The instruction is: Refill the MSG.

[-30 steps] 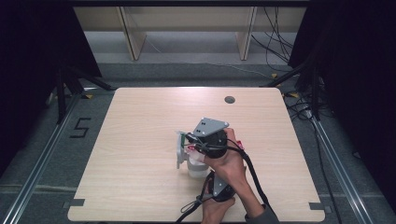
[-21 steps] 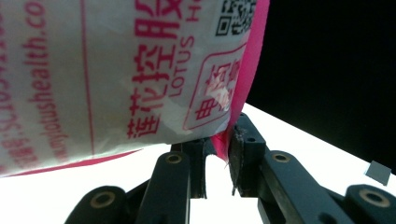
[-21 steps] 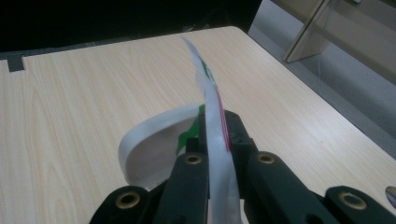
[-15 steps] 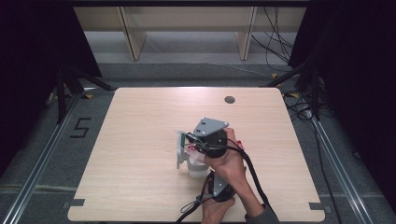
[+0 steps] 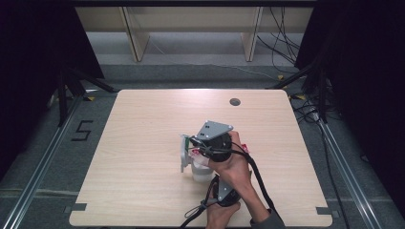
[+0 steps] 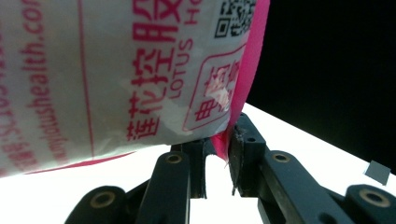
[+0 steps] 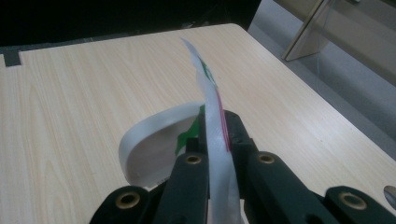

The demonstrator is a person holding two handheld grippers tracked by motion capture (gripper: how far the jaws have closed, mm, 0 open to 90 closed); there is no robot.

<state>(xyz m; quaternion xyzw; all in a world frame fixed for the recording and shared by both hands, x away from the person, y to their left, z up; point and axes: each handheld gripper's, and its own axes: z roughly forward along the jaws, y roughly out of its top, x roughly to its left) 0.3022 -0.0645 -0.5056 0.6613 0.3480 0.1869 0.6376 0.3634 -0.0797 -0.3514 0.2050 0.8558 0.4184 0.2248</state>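
A white plastic bag (image 5: 191, 162) with red print hangs over the middle of the wooden table (image 5: 143, 133). In the high view the right gripper (image 5: 199, 151), under its grey plate, holds the bag from above. The left gripper (image 5: 211, 175) comes up beneath it from the near side. The left gripper view has the bag (image 6: 116, 74) looming close, its pink edge pinched between the left gripper's (image 6: 220, 154) black jaws. The bag's thin edge (image 7: 212, 116) stands upright in the right gripper view with the right gripper (image 7: 215, 135) shut on it, and a loose white part curls to the left.
A round cable hole (image 5: 234, 101) sits near the table's far edge. Wooden shelf legs (image 5: 133, 38) stand behind the table and cables (image 5: 305, 100) lie on the floor at the right. A "5" (image 5: 82, 130) is marked on the floor at the left.
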